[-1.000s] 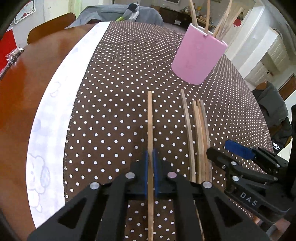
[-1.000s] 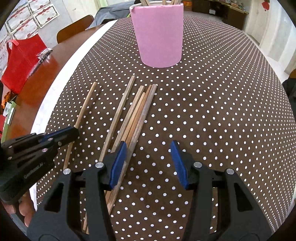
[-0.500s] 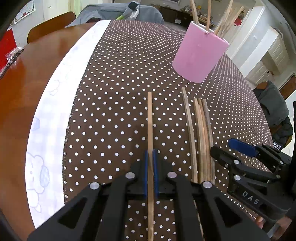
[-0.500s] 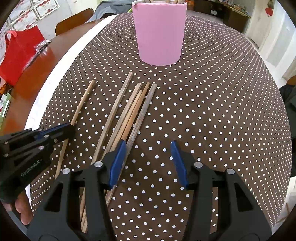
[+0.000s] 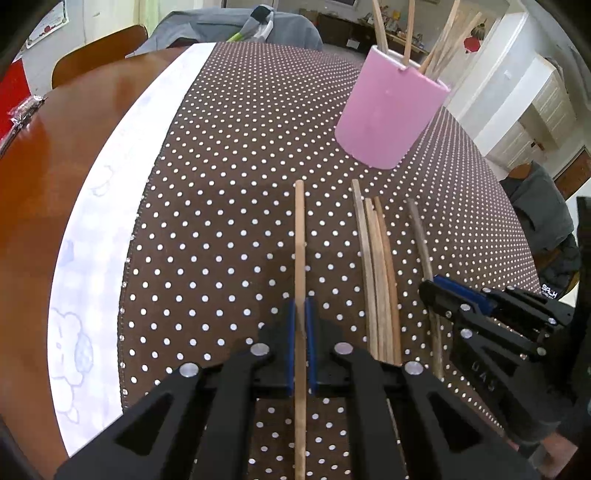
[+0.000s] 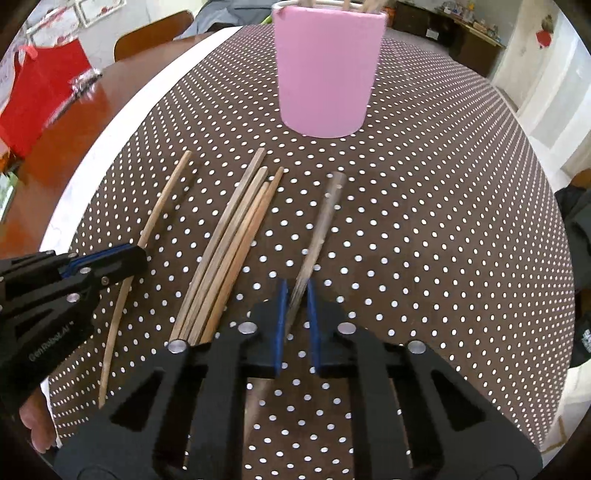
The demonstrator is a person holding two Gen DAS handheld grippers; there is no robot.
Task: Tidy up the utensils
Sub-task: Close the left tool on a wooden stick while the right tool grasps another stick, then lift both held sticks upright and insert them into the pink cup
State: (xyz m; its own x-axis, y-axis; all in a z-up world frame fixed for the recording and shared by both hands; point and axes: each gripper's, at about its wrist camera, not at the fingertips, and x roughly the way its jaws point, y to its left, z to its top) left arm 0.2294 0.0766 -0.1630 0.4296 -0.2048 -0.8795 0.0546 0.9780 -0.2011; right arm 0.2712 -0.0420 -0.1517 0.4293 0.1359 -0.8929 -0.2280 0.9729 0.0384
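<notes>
A pink holder (image 5: 389,118) (image 6: 327,70) with several chopsticks in it stands at the far side of the dotted brown cloth. My left gripper (image 5: 300,306) (image 6: 136,254) is shut on a light wooden chopstick (image 5: 300,240) (image 6: 166,195) that points toward the holder. My right gripper (image 6: 295,286) (image 5: 430,286) has its jaws closing, and the blue pads press on a grey-brown chopstick (image 6: 325,218) (image 5: 419,232), which looks blurred. Between the two held sticks, a bundle of several chopsticks (image 6: 236,240) (image 5: 376,266) lies loose on the cloth.
A white cloth strip (image 5: 122,184) borders the dotted cloth on the left, with bare wooden table (image 5: 44,177) beyond it. A red bag (image 6: 40,96) stands on that wood. A chair (image 5: 99,48) and a grey garment (image 5: 229,26) sit behind the table.
My right gripper went from open beside the bundle to shut on the rightmost, grey-brown chopstick, which now sits apart to the right of the others. The left gripper kept its grip and place.
</notes>
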